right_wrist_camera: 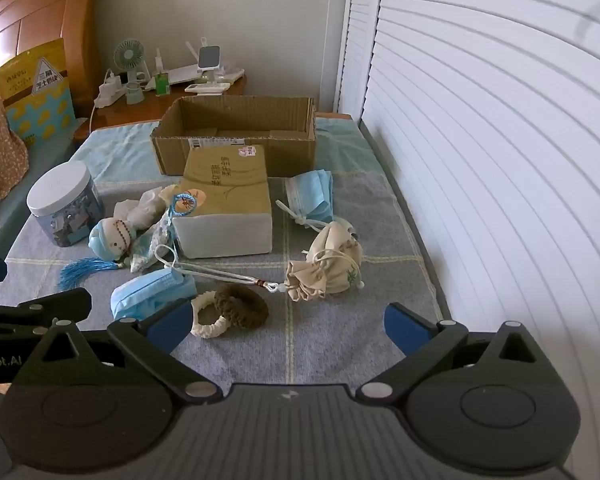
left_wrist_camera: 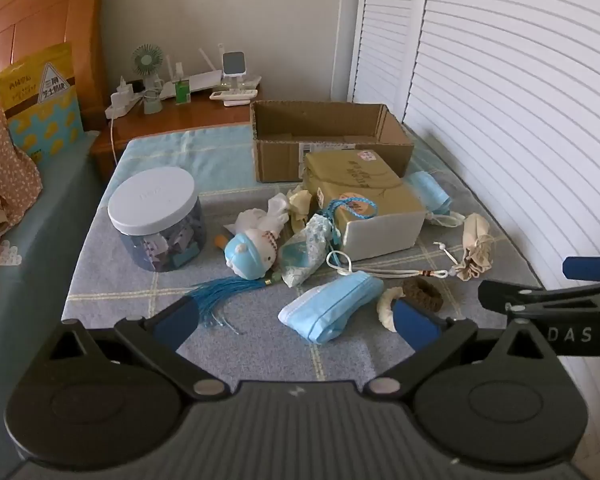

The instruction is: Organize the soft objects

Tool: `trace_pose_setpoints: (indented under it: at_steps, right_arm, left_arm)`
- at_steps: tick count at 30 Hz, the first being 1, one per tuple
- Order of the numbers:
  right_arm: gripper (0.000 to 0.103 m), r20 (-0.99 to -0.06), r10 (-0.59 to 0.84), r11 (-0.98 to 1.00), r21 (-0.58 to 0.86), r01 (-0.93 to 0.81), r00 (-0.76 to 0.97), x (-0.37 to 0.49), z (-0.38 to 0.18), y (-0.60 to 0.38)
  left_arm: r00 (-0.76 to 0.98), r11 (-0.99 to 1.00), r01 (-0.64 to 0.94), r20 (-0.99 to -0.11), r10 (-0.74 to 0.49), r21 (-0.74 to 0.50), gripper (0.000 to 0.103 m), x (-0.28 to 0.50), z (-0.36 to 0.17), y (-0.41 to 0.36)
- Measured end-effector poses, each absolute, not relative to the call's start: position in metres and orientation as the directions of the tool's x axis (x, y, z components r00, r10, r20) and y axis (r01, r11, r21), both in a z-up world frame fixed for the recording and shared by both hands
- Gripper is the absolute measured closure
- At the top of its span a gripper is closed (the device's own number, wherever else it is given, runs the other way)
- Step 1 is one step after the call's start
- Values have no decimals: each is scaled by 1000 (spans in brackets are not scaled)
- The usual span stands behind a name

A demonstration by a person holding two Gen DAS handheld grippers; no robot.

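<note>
Soft things lie scattered on a checked cloth. A pack of blue face masks (left_wrist_camera: 330, 306) (right_wrist_camera: 152, 294) lies just ahead of my open, empty left gripper (left_wrist_camera: 296, 320). A brown knitted ring (right_wrist_camera: 242, 306) (left_wrist_camera: 422, 292) and a cream ring (right_wrist_camera: 210, 318) lie beside it. A cream drawstring pouch (right_wrist_camera: 328, 266) (left_wrist_camera: 476, 246) lies ahead of my open, empty right gripper (right_wrist_camera: 290, 326). A small plush doll with a blue cap (left_wrist_camera: 252, 250) (right_wrist_camera: 110, 240) and a second blue mask stack (right_wrist_camera: 312, 194) lie farther back. An open cardboard box (left_wrist_camera: 328, 140) (right_wrist_camera: 236, 136) stands behind.
An olive closed carton (left_wrist_camera: 368, 200) (right_wrist_camera: 226, 200) sits mid-table. A clear jar with a white lid (left_wrist_camera: 158, 220) (right_wrist_camera: 66, 208) stands left. White louvred doors (right_wrist_camera: 500, 160) run along the right. A bedside table with a fan (left_wrist_camera: 148, 64) is behind.
</note>
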State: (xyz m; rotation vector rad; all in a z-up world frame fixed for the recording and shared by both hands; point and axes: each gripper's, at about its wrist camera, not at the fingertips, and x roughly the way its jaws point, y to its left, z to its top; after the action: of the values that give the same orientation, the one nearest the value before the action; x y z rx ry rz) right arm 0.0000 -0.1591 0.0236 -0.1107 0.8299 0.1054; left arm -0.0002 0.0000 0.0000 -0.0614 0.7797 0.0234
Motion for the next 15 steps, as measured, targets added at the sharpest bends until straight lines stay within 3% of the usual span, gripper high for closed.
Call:
trace_pose_setpoints:
  at_steps: [15]
  right_arm:
    - [0,-744,51,989,-55,-137,667,0,24,-160]
  left_arm:
    - [705,998,-53,-709,6,-44,1,1,-1,-1]
